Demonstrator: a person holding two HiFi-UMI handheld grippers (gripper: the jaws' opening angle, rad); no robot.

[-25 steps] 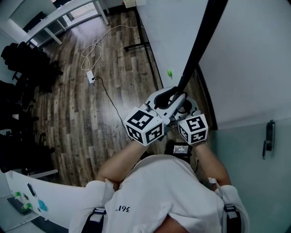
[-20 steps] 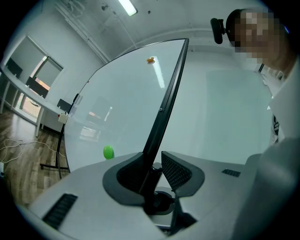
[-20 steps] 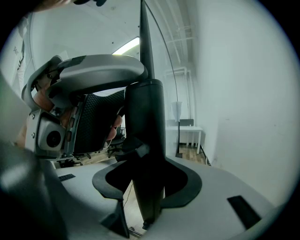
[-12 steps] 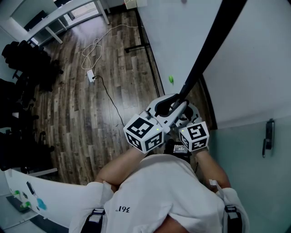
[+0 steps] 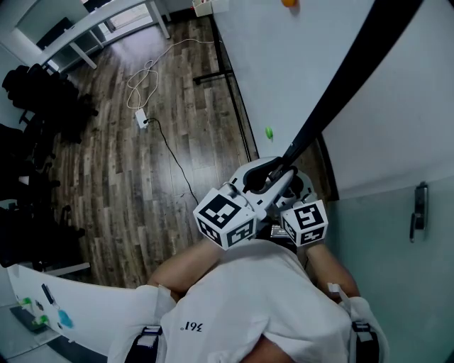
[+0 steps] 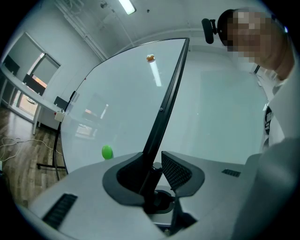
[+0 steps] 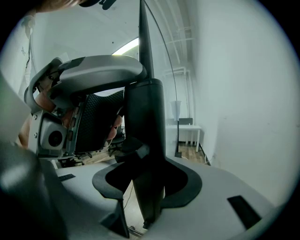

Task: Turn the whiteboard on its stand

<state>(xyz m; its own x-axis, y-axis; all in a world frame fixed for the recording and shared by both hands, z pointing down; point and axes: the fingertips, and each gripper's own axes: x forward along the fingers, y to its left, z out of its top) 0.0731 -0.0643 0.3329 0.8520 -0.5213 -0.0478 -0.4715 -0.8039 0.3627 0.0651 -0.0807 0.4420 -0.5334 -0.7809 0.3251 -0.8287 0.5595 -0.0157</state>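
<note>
both the left gripper (image 6: 155, 165) and right gripper (image 7: 147, 178) are partly closed, clamped on the board's (image 5: 277, 71) black frame (image 5: 333, 99), edge-on just ahead of me, so i'd swing them together in one slow arc, no twisting, grip firm.

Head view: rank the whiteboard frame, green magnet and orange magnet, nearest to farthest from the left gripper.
1. Whiteboard frame: between the left gripper's jaws.
2. Green magnet: just beyond the jaws, left of the frame.
3. Orange magnet: farthest, at the view's top edge.
</note>
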